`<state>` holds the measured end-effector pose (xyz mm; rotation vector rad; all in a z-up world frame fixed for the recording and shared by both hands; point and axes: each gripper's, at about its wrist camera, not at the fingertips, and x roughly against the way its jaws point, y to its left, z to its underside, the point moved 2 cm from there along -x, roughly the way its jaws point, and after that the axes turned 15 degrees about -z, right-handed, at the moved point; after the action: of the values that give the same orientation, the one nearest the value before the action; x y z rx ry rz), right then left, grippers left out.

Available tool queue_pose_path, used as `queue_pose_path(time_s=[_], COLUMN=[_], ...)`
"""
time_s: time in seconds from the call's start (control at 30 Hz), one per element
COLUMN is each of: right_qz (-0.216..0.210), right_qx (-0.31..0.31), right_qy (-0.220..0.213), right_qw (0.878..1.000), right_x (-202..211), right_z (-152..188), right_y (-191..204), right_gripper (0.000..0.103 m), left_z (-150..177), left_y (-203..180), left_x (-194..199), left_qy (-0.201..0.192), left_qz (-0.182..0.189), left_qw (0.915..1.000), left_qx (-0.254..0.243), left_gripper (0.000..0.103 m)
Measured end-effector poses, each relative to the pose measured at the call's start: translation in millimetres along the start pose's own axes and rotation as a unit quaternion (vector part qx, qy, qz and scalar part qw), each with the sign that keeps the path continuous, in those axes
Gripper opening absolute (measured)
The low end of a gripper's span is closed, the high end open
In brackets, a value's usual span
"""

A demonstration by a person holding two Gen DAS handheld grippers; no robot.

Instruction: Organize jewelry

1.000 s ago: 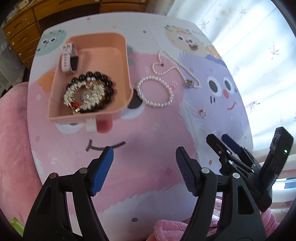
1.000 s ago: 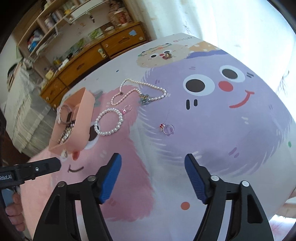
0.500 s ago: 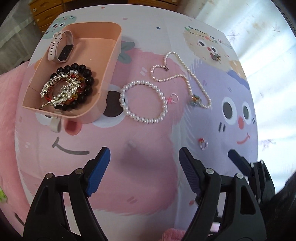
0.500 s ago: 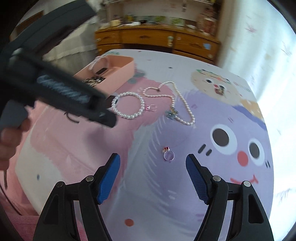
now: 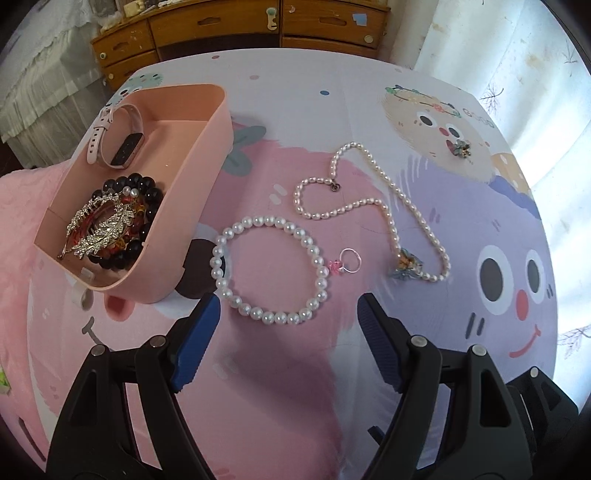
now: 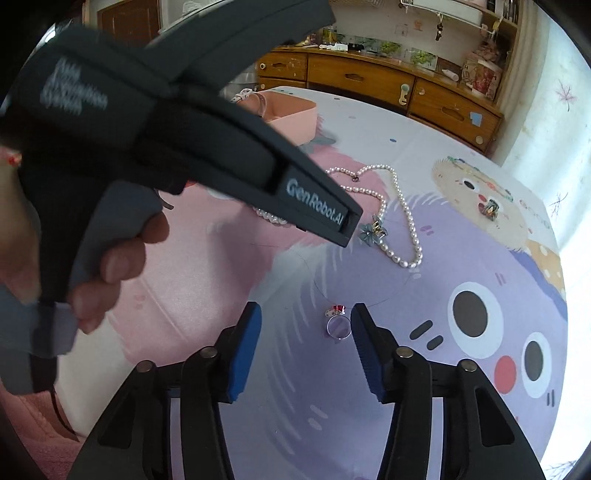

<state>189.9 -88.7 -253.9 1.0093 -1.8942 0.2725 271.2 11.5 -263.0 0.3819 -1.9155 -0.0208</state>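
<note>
A pearl bracelet [image 5: 269, 268] lies on the cartoon tablecloth [image 5: 280, 387] just ahead of my open, empty left gripper [image 5: 286, 321]. A small ring with a pink charm [image 5: 347, 263] lies by the bracelet's right side. A long pearl necklace [image 5: 373, 206] with a flower pendant [image 5: 406, 263] lies beyond. A pink tray [image 5: 192, 177] at the left holds a watch [image 5: 118, 140], a black bead bracelet [image 5: 146, 192] and a silver leaf piece [image 5: 101, 230]. My right gripper [image 6: 304, 325] is open, with a ring with a red charm [image 6: 338, 323] just ahead, near its right finger.
A small brooch [image 5: 458, 148] lies far right on the cloth; it also shows in the right wrist view [image 6: 489, 208]. Wooden drawers [image 5: 258, 26] stand behind the table. The left gripper's body and the hand holding it [image 6: 155, 140] fill the left of the right wrist view.
My left gripper has moved forward toward the pearl bracelet. My right gripper has moved closer to the red-charm ring and its fingers have narrowed somewhat.
</note>
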Motion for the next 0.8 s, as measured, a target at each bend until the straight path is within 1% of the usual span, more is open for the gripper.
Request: queue_pose_path(time_s=[0.1, 0.2, 0.33, 0.47, 0.53, 0.57, 0.6, 0.67, 0.7, 0.77, 0.8], right_qz=[-0.002, -0.007, -0.011, -0.012, -0.013, -0.011, -0.013, -0.016, -0.016, -0.018, -0.018], right_qx=[-0.006, -0.014, -0.018, -0.016, -0.017, -0.018, -0.020, -0.025, -0.027, -0.031, -0.032], right_qy=[-0.003, -0.003, 0.000, 0.004, 0.004, 0.005, 0.004, 0.002, 0.002, 0.001, 0.001], right_qw=[1.000, 1.000, 1.000, 1.000, 1.000, 1.000, 1.000, 1.000, 1.000, 0.999, 0.999], right_x=[-4.4, -9.8, -15.3, -20.0, -21.3, -21.9, -22.3, -22.4, -22.4, -21.8, -21.9], right_z=[-0.5, -2.5, -3.9, -6.3, -7.4, -8.2, -8.5, -9.1, -9.8, -9.7, -11.1], right_y=[-5.2, -12.6, -19.0, -23.6, -26.0, -26.7, -28.8, -31.8, -32.9, -33.0, -31.7], right_gripper=[0.043, 0.040, 0.039, 0.031, 0.023, 0.019, 0.017, 0.016, 0.015, 0.015, 0.014], left_z=[0.1, -1.8, -4.1, -9.1, -11.1, -11.9, -13.0, -13.8, -14.9, -15.9, -15.8], left_y=[-2.5, -1.9, 0.0, -0.3, 0.1, 0.5, 0.9, 1.5, 1.8, 2.5, 2.7], left_x=[-7.5, -11.7, -14.0, -16.3, -16.8, -16.8, -16.4, -14.9, -14.3, -13.3, -12.9], left_qy=[0.000, -0.004, -0.017, -0.027, -0.032, -0.035, -0.038, -0.041, -0.041, -0.039, -0.040], left_qz=[-0.012, -0.013, -0.013, -0.011, -0.011, -0.011, -0.011, -0.011, -0.012, -0.012, -0.013], left_qw=[0.9999, 0.9999, 0.9997, 0.9995, 0.9993, 0.9992, 0.9990, 0.9989, 0.9990, 0.9991, 0.9991], left_qx=[0.000, 0.008, 0.010, 0.015, 0.018, 0.019, 0.019, 0.017, 0.016, 0.013, 0.009], left_gripper=[0.074, 0.074, 0.074, 0.072, 0.070, 0.065, 0.062, 0.044, 0.039, 0.022, 0.018])
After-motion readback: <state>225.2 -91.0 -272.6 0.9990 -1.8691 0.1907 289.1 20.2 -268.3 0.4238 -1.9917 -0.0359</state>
